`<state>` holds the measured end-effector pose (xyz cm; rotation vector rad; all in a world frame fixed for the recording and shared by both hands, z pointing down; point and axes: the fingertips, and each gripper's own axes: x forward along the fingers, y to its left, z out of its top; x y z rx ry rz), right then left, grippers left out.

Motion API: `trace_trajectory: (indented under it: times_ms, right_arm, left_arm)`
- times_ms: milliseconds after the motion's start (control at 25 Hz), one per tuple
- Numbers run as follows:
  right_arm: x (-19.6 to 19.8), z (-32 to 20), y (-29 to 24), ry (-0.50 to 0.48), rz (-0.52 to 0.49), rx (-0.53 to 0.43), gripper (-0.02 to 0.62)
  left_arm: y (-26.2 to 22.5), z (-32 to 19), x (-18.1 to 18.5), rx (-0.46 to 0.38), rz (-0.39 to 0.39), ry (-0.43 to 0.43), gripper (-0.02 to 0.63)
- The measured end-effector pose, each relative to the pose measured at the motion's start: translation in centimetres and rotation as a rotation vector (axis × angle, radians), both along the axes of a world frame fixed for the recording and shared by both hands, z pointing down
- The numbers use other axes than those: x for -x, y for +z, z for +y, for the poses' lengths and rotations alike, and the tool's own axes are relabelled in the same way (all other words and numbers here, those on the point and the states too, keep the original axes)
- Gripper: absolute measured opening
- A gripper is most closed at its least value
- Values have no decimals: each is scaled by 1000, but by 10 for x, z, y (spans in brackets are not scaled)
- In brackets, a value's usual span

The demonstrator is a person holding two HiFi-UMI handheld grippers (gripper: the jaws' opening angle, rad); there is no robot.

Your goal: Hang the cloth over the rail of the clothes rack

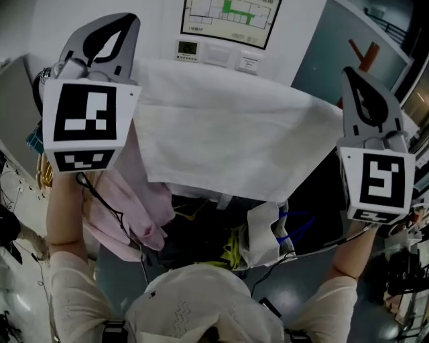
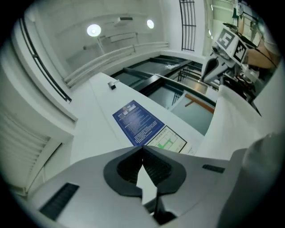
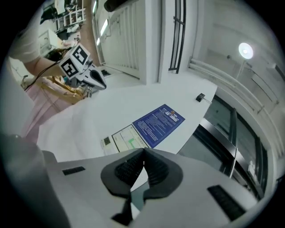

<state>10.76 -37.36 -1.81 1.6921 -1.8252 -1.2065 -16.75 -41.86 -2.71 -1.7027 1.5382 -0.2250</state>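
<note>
**A:** How do the two claws stand?

**B:** The left claw [image 2: 143, 147] is closed, its ribbed pads meeting at the tips. The right claw [image 3: 144, 150] is closed tip to tip in the same way, and both point at the wall

**A:** And the cloth?

**B:** The white cloth [image 1: 228, 134] hangs spread flat in the space between the two claws, lower than their tips. Its straight top edge runs from just right of the left claw to just left of the right claw, and its lower edge hangs free

**A:** Is it over the rail?

**B:** The fabric covers whatever carries that top edge, so I cannot tell. I also cannot tell whether the cloth touches either claw's body

**A:** What else is close by?

**B:** A pink garment [image 1: 134, 201] hangs below the left claw, just beside the cloth's left edge. Beyond both pairs of tips a blue notice [image 2: 138, 122] sits on the white wall, with a floor plan sheet [image 1: 231, 20] next to it. From the left claw's own camera, the right claw shows up and to the right, at the cloth's far end. The person's left forearm [image 1: 64, 221] comes up from under the left claw
</note>
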Motion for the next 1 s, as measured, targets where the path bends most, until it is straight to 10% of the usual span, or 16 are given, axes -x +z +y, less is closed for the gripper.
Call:
trace_trajectory:
  times_ms: [200, 440, 600, 680, 1000]
  right_arm:
    - [8, 22, 44, -109, -207, -62, 18]
    - [-13, 32, 94, -254, -506, 27, 21]
    - [-49, 23, 120, -195, -640, 56, 110]
    - [-69, 18, 129, -135, -685, 55, 123]
    - [-81, 6, 139, -195, -768, 164, 123]
  left_arm:
    - [31, 39, -6, -87, 267, 143, 14]
    - [94, 32, 25, 54, 542, 175, 15]
    - [116, 25, 20, 108, 525, 121, 25]
    - [127, 16, 11, 199, 506, 160, 121]
    - [138, -17, 15, 392, 589, 338, 135]
